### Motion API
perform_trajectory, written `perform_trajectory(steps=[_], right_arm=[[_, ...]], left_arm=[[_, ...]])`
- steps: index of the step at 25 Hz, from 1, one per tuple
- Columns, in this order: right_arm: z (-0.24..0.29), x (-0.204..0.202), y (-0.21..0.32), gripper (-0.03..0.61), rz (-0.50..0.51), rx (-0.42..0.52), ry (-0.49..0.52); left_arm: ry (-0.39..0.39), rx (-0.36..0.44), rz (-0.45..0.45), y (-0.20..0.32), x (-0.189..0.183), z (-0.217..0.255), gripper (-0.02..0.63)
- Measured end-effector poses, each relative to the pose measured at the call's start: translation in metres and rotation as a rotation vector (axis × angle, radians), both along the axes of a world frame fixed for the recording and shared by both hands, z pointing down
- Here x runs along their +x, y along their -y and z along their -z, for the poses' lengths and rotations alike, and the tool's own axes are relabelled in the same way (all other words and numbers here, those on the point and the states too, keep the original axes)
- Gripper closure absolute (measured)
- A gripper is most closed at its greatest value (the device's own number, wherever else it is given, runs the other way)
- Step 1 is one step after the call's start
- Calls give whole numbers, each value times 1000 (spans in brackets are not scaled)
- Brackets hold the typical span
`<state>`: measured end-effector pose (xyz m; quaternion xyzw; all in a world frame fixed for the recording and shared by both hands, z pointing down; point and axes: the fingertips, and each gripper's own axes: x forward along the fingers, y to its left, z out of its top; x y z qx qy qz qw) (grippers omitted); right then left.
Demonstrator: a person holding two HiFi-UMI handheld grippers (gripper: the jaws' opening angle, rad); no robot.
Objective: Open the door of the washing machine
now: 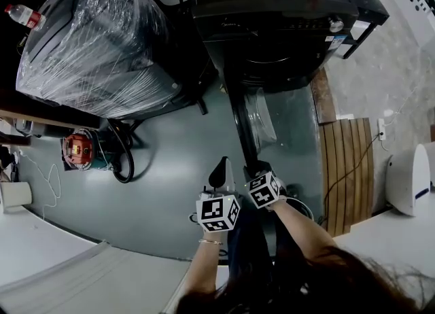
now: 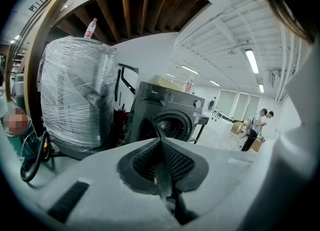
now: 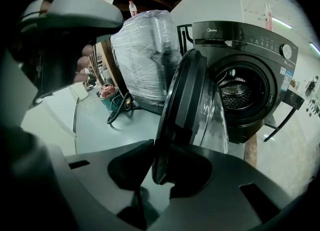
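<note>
The dark washing machine (image 1: pixel 272 27) stands at the top of the head view, its drum (image 3: pixel 240 87) showing in the right gripper view. Its round glass door (image 1: pixel 262 112) is swung out towards me, edge-on. My right gripper (image 1: pixel 257 168) is at the door's free rim, and the right gripper view shows that rim (image 3: pixel 162 160) between the jaws of the right gripper (image 3: pixel 159 167), with the pads against it. My left gripper (image 1: pixel 219 170) hangs just to its left, apart from the door. In the left gripper view the left gripper (image 2: pixel 160 147) is shut on nothing and faces the washing machine (image 2: pixel 170 112).
A large plastic-wrapped appliance (image 1: pixel 95 41) stands left of the washer. A red device (image 1: pixel 78 149) with a black hose (image 1: pixel 124 163) lies on the green floor. Wooden slats (image 1: pixel 346 170) and a white unit (image 1: pixel 408 177) are on the right. Two people (image 2: pixel 260 125) stand far off.
</note>
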<state>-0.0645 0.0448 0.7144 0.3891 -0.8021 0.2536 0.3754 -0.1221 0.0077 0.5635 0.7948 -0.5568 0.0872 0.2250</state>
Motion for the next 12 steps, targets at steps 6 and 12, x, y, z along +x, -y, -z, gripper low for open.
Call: perform_trajectory(steps=[6,12], right_arm=[[-1,-31,-1,480,-7,2,24],[-2,-65,0,472,-6,1,47]], left_arm=[[-1,-2,16,-2,-26,-3,600],[2,-4,37,-4,-57,-7,600]])
